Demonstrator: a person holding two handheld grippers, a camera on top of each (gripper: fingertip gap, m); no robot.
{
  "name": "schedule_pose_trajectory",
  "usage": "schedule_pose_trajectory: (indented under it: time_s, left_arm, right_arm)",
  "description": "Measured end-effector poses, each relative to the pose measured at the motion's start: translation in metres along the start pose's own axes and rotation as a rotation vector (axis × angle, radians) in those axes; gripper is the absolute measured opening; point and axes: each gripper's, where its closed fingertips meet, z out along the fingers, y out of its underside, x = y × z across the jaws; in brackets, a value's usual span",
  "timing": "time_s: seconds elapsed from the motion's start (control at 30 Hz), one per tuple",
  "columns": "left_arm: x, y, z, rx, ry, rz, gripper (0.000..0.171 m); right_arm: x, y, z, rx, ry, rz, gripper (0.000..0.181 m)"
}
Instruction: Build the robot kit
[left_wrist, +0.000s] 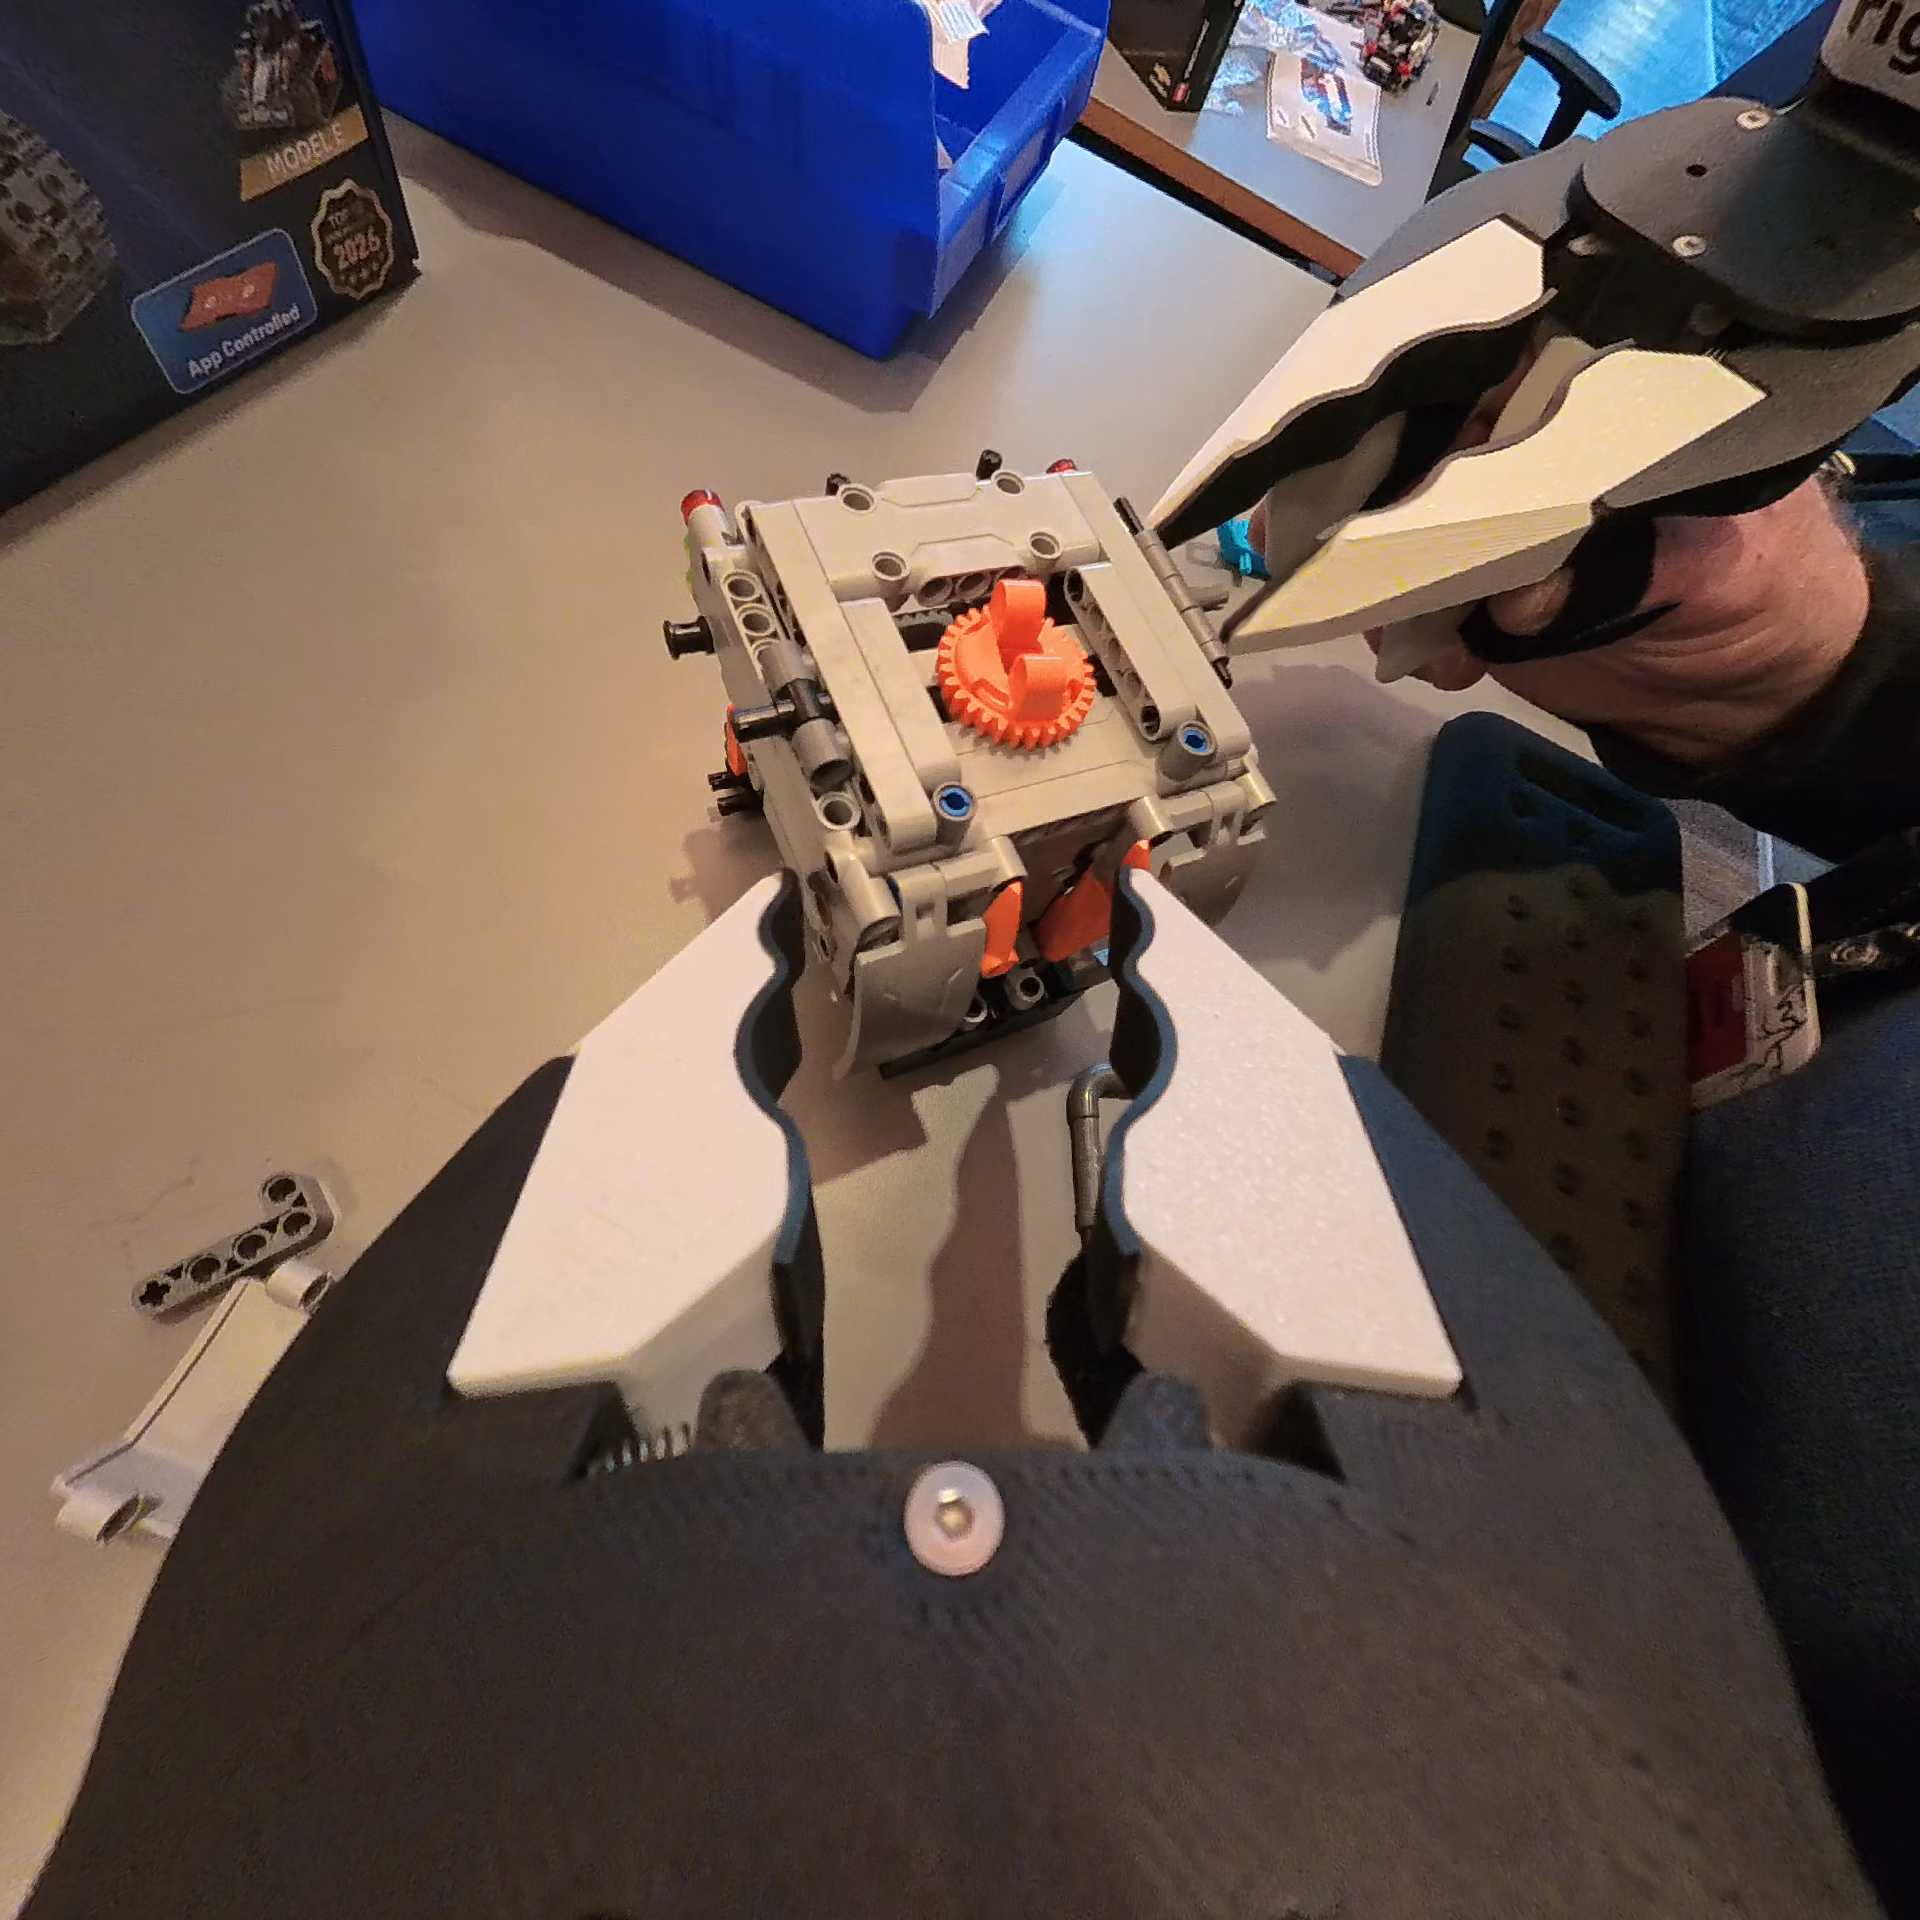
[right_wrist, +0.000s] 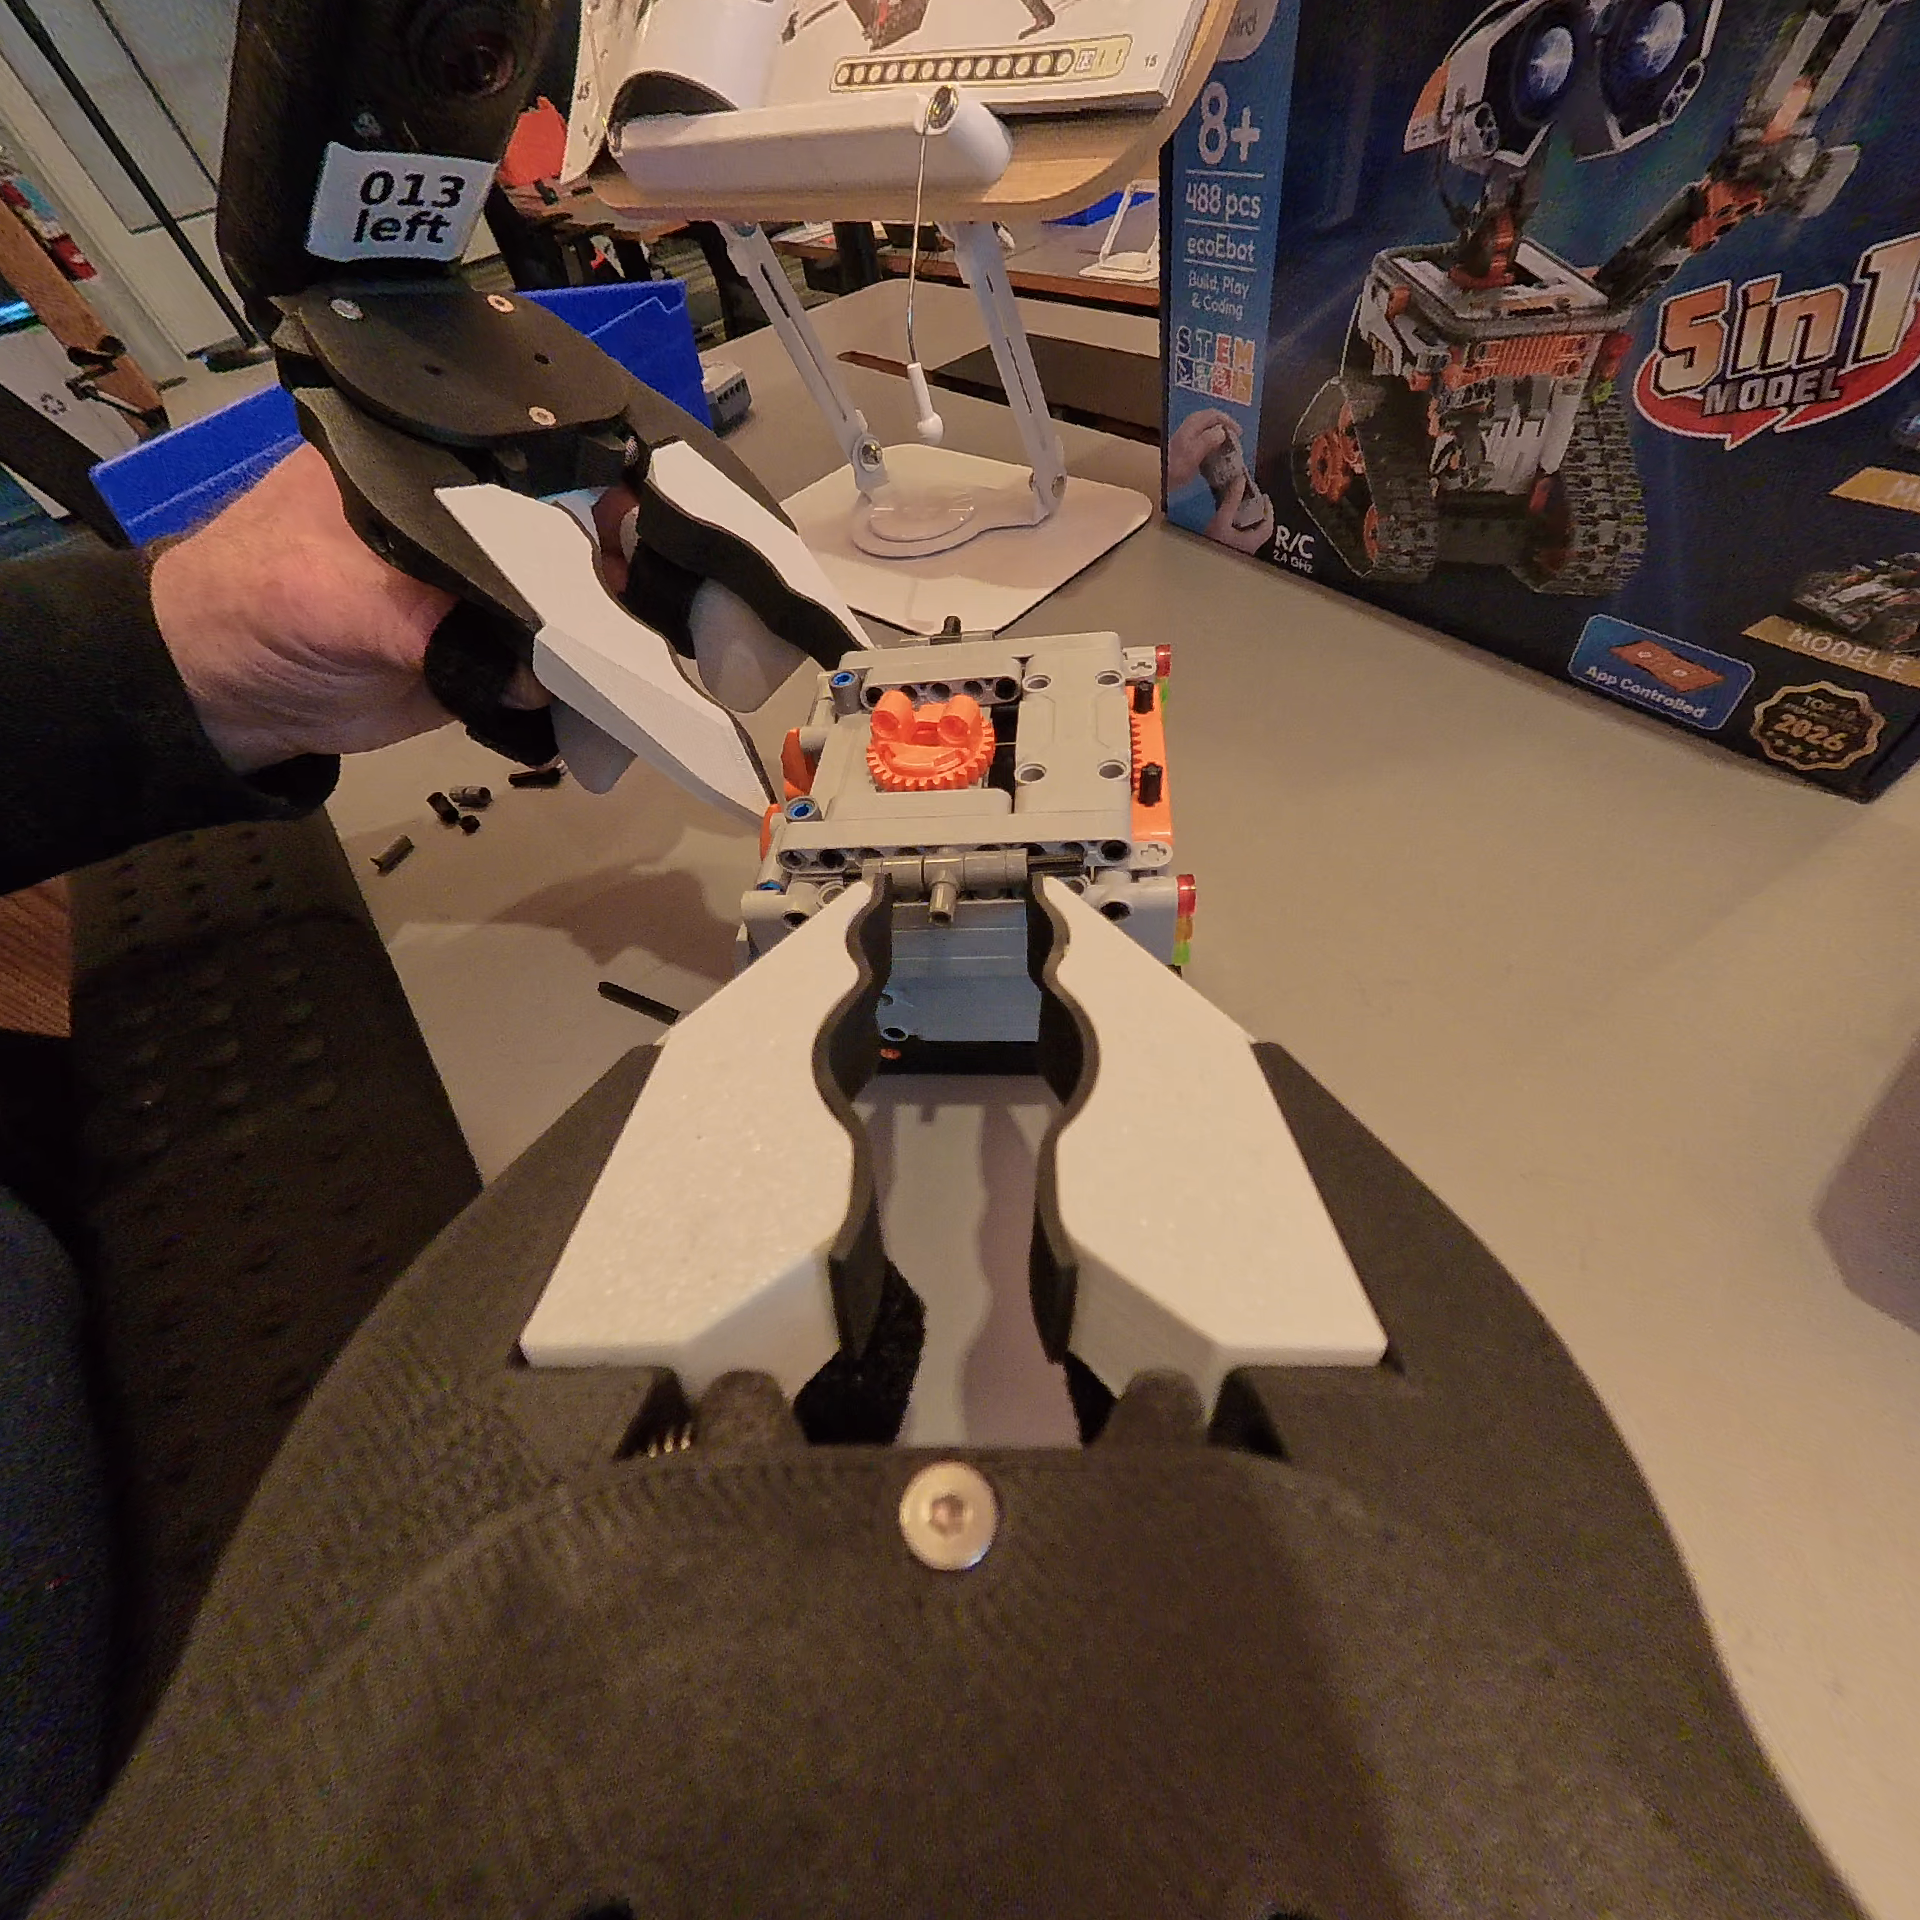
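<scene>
Left tool (left_wrist: 951, 883) spread wide, tips straddling the grey brick-built block (left_wrist: 987, 717) on the tabletop (left_wrist: 416, 727); contact unclear. Right tool (right_wrist: 951, 888) half-spread, bracketing its side axle bar (right_wrist: 945, 864). Block looks rigid, light, pop-apart; best gripped by frame beams, not the orange gear (left_wrist: 1016, 673).

A blue bin (left_wrist: 831, 156) and printed box (right_wrist: 1558, 364) stand on the counter (left_wrist: 364, 779); a book stand (right_wrist: 935, 312) stands behind; loose pins (right_wrist: 457, 805) lie nearby.

I see a grey table (left_wrist: 436, 727); on it stand a brick model (left_wrist: 966, 748), a blue bin (left_wrist: 790, 156), a printed box (right_wrist: 1558, 364), a white stand (right_wrist: 966, 520), and loose small pieces (left_wrist: 239, 1257) lie near
</scene>
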Motion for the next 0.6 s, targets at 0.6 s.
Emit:
schedule_pose_trajectory:
  time_s: [0.6]
  left_arm:
    - [0.001, -0.033, -0.008, 0.199, 0.180, -0.179, 0.061]
  right_arm:
    - [-0.001, 0.002, 0.001, 0.004, -0.033, 0.040, 0.007]
